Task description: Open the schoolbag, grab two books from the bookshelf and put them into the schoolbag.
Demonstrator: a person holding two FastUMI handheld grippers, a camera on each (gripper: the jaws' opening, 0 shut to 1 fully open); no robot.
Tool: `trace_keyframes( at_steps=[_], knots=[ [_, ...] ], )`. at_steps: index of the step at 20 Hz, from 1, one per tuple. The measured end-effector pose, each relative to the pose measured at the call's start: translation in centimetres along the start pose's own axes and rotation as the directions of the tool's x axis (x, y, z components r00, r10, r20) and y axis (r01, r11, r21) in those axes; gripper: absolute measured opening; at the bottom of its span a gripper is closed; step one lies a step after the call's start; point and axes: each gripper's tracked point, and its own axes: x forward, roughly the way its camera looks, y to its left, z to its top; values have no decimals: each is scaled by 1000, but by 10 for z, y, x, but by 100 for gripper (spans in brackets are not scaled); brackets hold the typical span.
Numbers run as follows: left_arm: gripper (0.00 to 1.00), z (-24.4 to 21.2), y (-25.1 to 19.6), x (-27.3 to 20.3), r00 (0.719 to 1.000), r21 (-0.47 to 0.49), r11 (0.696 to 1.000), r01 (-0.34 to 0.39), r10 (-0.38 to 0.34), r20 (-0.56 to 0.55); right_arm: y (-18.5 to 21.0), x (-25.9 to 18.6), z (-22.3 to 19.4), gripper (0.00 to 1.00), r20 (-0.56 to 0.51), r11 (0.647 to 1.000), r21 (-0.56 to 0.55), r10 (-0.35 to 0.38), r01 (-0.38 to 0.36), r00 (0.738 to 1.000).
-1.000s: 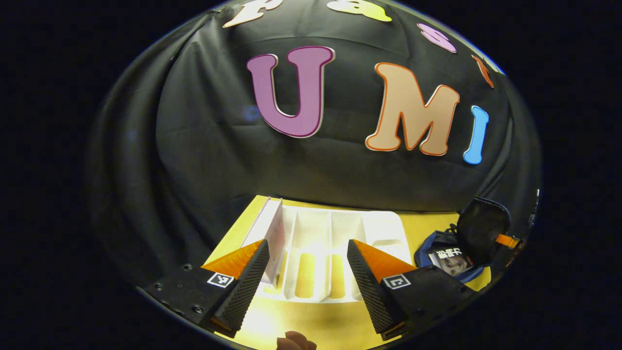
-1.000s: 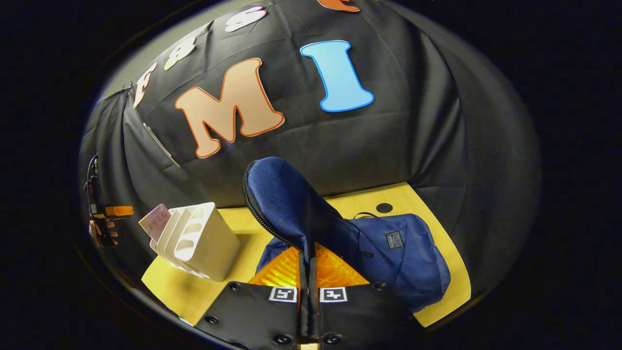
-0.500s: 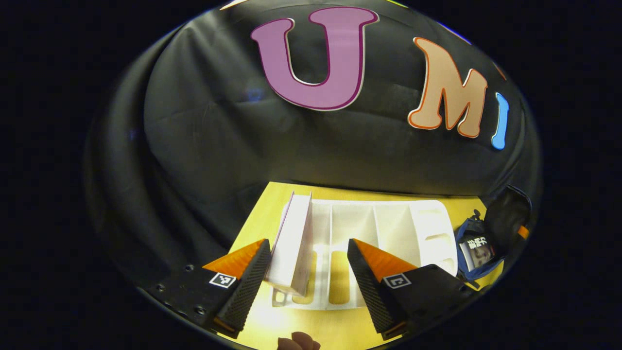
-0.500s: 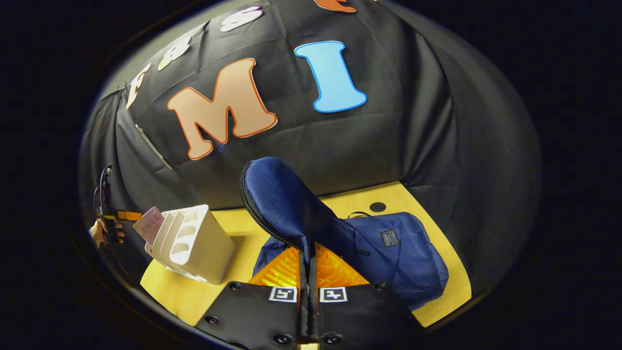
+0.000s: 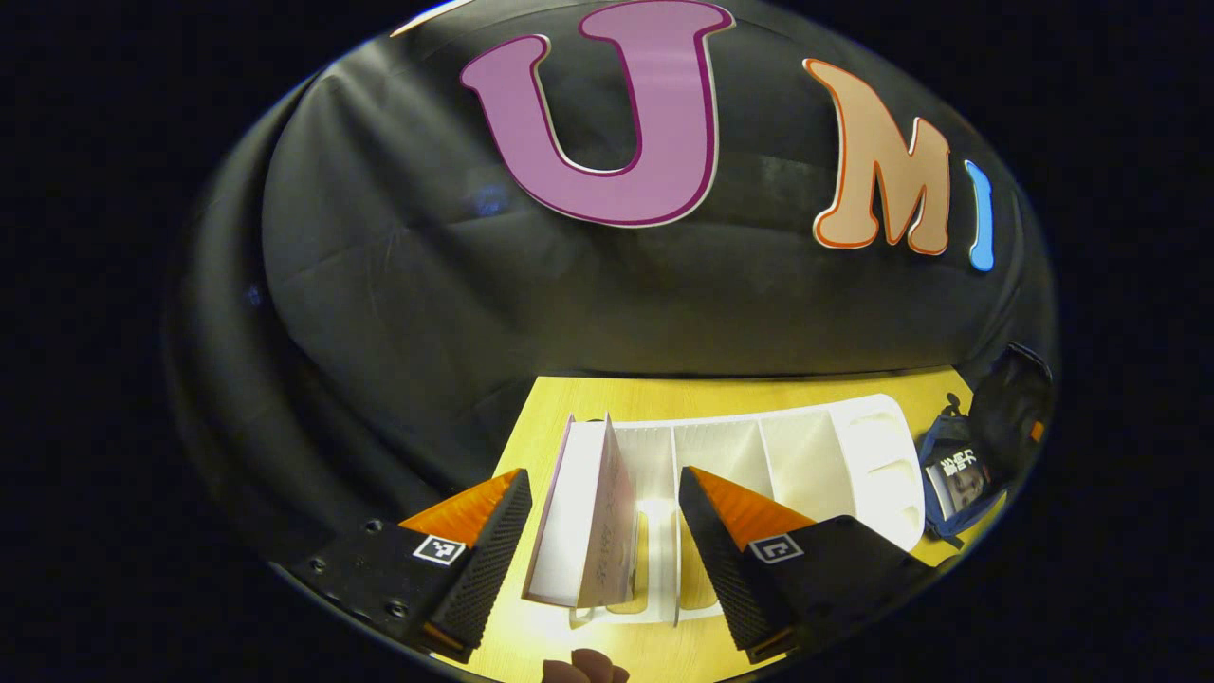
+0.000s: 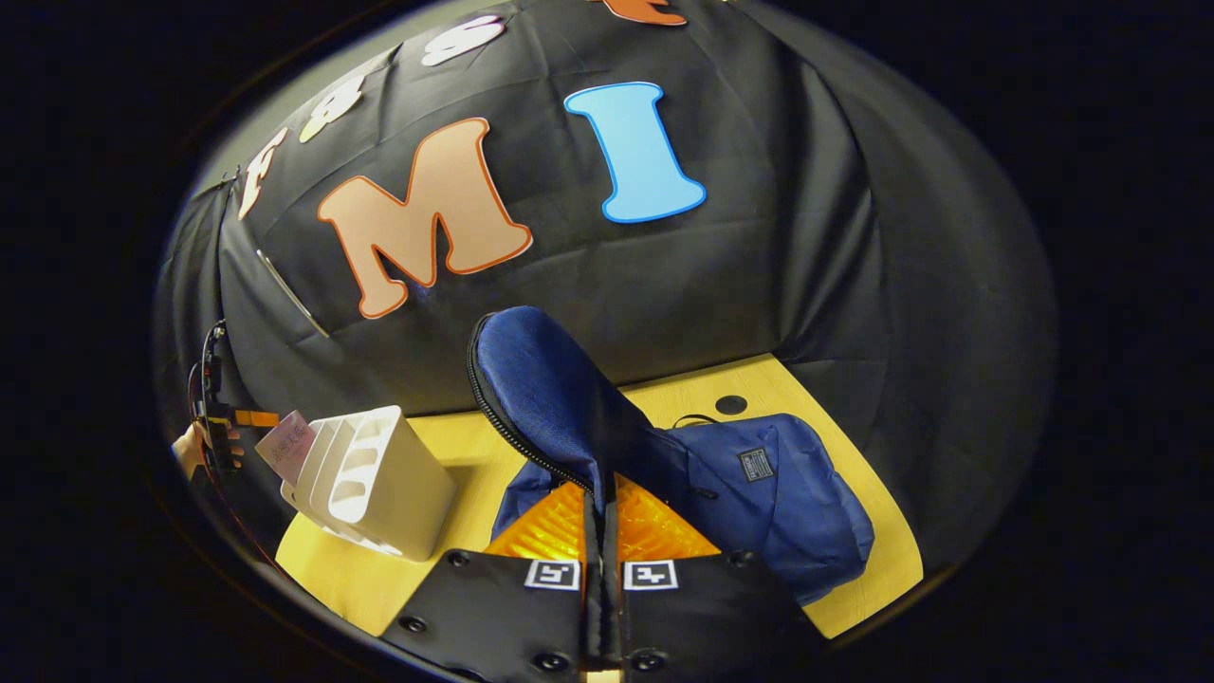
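A pale pink book (image 5: 583, 512) stands in the leftmost slot of the white bookshelf (image 5: 816, 455). My left gripper (image 5: 602, 486) is open around the book, a finger on either side and a gap to each. At the far right lies the blue schoolbag (image 5: 939, 446), open, with another book (image 5: 958, 474) inside it. My right gripper (image 6: 602, 507) is shut on the schoolbag's flap (image 6: 545, 394) and holds it upright above the bag's body (image 6: 787, 503). The bookshelf (image 6: 384, 474), the pink book (image 6: 285, 448) and the left gripper (image 6: 237, 422) show at the left there.
Everything sits on a yellow table (image 6: 474, 441) against the black cloth wall. A small black round hole (image 6: 730, 405) marks the table behind the bag. The hand (image 6: 190, 446) holding the left gripper is at the far left. A fingertip (image 5: 583, 669) shows at the bottom edge.
My left gripper has moved in on the bookshelf, so the pink book now stands well between its open fingers. The right gripper keeps holding the flap up, barely shifted.
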Motion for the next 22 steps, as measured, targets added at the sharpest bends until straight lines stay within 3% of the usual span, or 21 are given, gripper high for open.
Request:
trace_keyframes(
  at_steps=[1, 3, 8, 10, 16, 20, 22],
  knots=[
    [92, 1, 2, 1, 1000, 5, 1000, -3, 3, 3, 0, 0, -1, 7, -1, 1000, -1, 0, 0, 1000],
    [94, 0, 5, 6, 1000, 11, 1000, -12, 12, -7, 1, -1, 0, 3, -2, 1000, -2, 0, 0, 1000],
    [95, -21, 5, 19, 996, -20, 1000, -13, 11, -91, 0, -1, 0, 7, -3, 1000, 3, -2, 2, 1000],
    [95, -27, 2, 25, 993, -25, 1000, -14, 11, -115, -2, -3, 0, 3, -4, 1000, 3, -3, 3, 1000],
    [92, -41, 1, 35, 985, -36, 999, -12, 6, -174, -4, -3, 2, 7, -1, 1000, 9, -5, 5, 1000],
    [82, -52, 4, 37, 976, -46, 999, 0, -10, -220, -4, -4, 1, 3, -1, 1000, 11, -6, 6, 1000],
    [64, -59, 1, 42, 969, -37, 999, -5, -4, -245, -4, -4, 1, 3, -1, 1000, 11, -7, 7, 1000]
  ],
)
